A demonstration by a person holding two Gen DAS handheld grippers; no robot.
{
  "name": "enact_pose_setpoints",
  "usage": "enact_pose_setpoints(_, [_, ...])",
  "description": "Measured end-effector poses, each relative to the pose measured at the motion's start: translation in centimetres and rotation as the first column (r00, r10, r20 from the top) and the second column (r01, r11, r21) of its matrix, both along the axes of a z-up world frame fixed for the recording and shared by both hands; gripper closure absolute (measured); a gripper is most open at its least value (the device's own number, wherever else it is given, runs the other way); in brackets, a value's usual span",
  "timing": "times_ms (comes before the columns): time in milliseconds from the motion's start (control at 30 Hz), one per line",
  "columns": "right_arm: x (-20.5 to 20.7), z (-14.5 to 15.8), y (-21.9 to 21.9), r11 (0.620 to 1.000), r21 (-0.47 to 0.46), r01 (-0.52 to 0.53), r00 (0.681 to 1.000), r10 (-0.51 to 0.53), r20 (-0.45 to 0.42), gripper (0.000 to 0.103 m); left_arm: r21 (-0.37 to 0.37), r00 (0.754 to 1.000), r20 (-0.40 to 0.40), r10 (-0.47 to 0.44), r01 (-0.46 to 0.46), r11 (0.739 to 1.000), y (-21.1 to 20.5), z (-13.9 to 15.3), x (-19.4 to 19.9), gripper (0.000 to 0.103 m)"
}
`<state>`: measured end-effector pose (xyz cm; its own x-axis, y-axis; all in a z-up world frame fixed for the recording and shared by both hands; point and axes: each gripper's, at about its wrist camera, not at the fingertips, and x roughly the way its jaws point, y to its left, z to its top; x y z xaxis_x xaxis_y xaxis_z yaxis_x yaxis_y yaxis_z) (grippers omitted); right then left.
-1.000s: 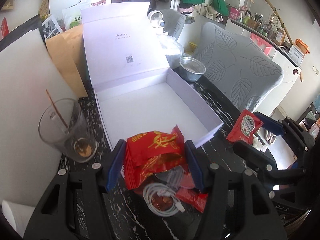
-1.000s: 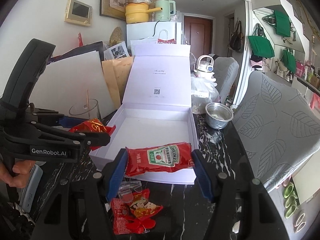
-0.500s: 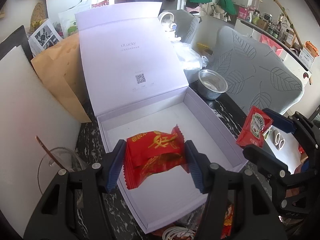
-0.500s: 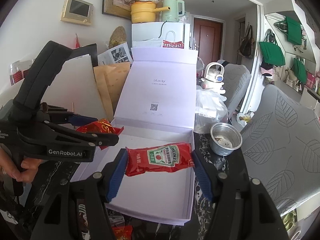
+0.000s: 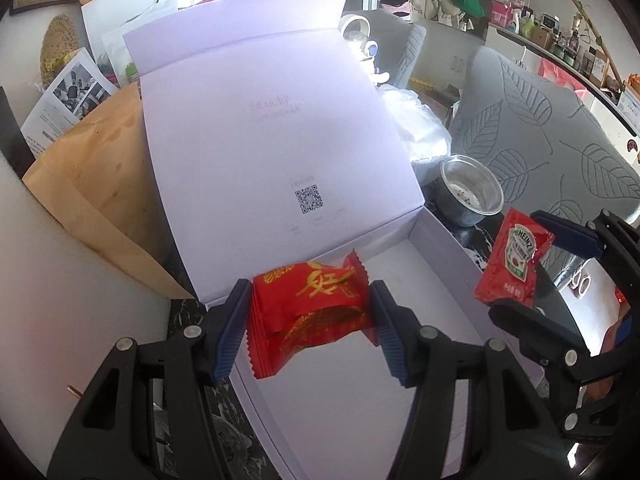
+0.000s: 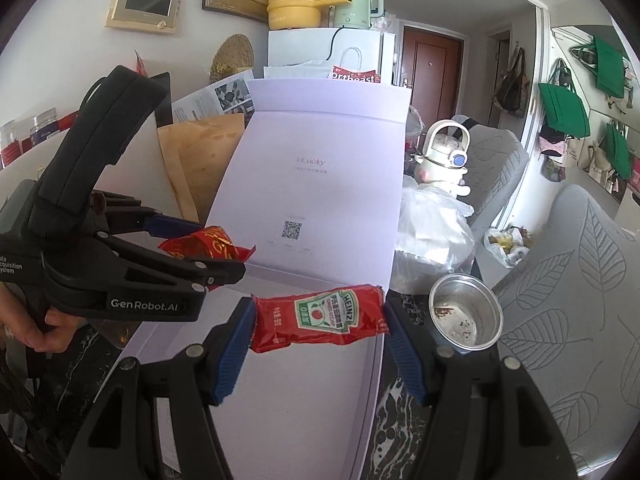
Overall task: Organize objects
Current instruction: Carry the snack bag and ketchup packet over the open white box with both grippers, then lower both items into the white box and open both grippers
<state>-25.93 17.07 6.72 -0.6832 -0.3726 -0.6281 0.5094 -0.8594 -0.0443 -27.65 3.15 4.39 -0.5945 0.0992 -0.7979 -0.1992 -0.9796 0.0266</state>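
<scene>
**Both grippers hold packets over the open white box**

Red snack packet (image 5: pixel 310 312) with gold print is pinched between the blue pads of the left gripper (image 5: pixel 308 330), hanging above the near-left part of the white box (image 5: pixel 432 280) interior. Seen in the right wrist view too, the packet (image 6: pixel 208 244) pokes out past the left gripper's tips, in front of the raised lid (image 6: pixel 320 184).

Heinz ketchup packet (image 6: pixel 320 318) is clamped lengthwise in the right gripper (image 6: pixel 318 340), level, above the box's right wall near the back. In the left wrist view the same packet (image 5: pixel 514 258) stands upright at the box's right edge.

Box is open, lid upright at the back, QR code printed on its inside. Box sits on a dark marbled surface (image 6: pixel 404 412).

Just right of the box: 1 metal cup (image 6: pixel 466 316), then a clear plastic bag (image 6: pixel 432 236) behind it. Left of the lid: a brown paper envelope (image 5: pixel 100 196). Grey leaf-pattern chair (image 6: pixel 580 300) stands at the right.
</scene>
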Motion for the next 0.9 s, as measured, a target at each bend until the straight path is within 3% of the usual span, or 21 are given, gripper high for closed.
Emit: enact_pose_setpoints(900, [-4.9,-5.6,-1.1,0.992,0.121,-0.02,0.997,0.011,0.078,0.037,-0.048,0.994,0.109,0.001,0.004,0.999,1.4,-5.3,-3.5,0.044])
